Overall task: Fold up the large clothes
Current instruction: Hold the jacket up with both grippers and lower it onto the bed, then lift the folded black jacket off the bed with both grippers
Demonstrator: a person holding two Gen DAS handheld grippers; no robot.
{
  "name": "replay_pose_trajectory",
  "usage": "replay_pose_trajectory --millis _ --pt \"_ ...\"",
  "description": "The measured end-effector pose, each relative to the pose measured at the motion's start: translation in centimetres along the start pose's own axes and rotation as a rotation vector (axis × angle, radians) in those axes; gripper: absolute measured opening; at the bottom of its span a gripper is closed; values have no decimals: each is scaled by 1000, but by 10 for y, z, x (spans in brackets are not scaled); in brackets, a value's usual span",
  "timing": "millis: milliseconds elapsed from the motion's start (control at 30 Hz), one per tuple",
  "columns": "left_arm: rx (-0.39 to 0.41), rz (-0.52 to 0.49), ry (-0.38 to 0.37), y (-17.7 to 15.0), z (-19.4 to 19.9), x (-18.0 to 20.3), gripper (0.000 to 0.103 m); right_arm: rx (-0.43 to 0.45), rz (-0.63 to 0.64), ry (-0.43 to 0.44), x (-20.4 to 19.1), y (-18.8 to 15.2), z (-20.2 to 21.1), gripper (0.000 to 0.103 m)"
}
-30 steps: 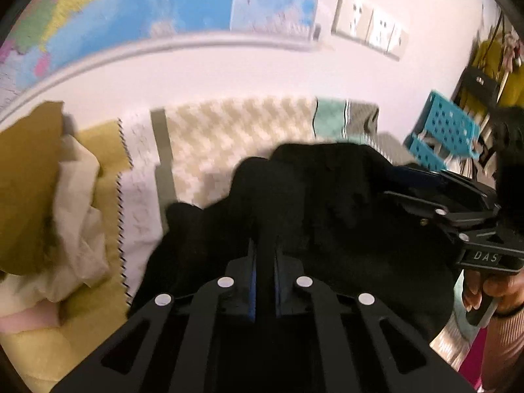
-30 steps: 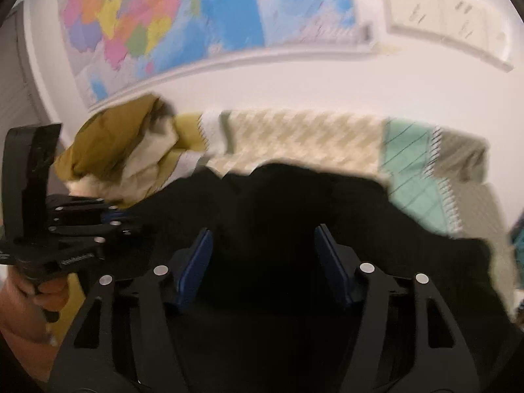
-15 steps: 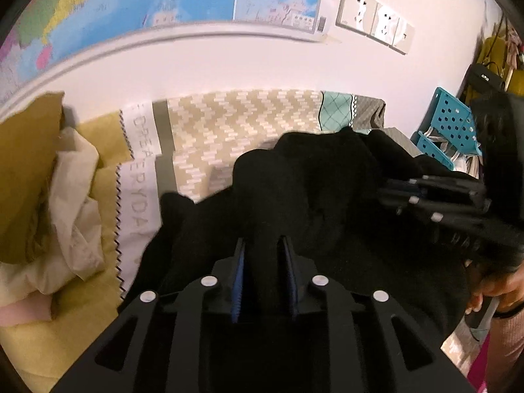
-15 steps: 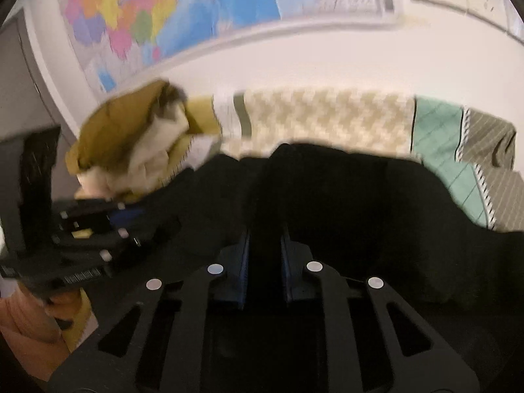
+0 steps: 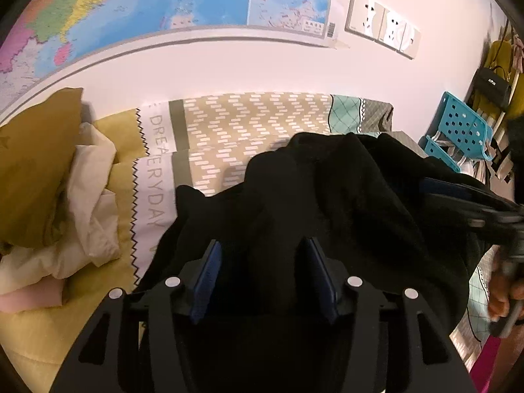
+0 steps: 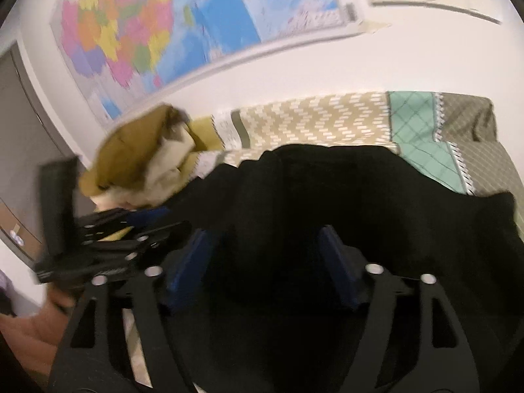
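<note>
A large black garment (image 5: 327,196) lies bunched on a patterned bedspread (image 5: 249,124); it also shows in the right wrist view (image 6: 344,190). My left gripper (image 5: 262,258) is open, its blue pads apart on either side of a black fold. My right gripper (image 6: 265,249) is open too, jaws wide over the garment. The right gripper shows at the right edge of the left wrist view (image 5: 471,203). The left gripper shows at the left of the right wrist view (image 6: 108,239).
A heap of mustard and cream clothes (image 5: 49,190) lies at the left of the bed. A wall with a map (image 5: 163,6) and sockets (image 5: 383,26) stands behind. A blue plastic stool (image 5: 458,131) stands at the right.
Both grippers were shut on folds of the black garment half a second ago; both have now opened and let go. The garment has settled lower on the bed.
</note>
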State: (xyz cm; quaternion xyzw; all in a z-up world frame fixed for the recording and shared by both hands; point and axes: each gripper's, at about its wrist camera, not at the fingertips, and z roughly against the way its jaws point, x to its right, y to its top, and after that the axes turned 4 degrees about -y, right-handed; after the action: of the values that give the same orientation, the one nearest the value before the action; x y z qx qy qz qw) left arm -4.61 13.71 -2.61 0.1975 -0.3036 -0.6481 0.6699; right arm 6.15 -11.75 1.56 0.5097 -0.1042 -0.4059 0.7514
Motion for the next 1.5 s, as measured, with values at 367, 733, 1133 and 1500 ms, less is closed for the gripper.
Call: replay_pose_trajectory --millis 367,733,1133,1500 --pt "42 43 -45 -19 32 -11 65 40 -229 5 56 -77 96 82" --pt "74 67 -94 -55 70 -24 67 51 -371 -17 78 -124 106 82" --pt "58 36 -162 -76 74 -13 74 177 -365 -185 115 -91 118 79" --pt "-56 45 -370 -115 85 -19 74 137 -426 -32 103 -125 142 85"
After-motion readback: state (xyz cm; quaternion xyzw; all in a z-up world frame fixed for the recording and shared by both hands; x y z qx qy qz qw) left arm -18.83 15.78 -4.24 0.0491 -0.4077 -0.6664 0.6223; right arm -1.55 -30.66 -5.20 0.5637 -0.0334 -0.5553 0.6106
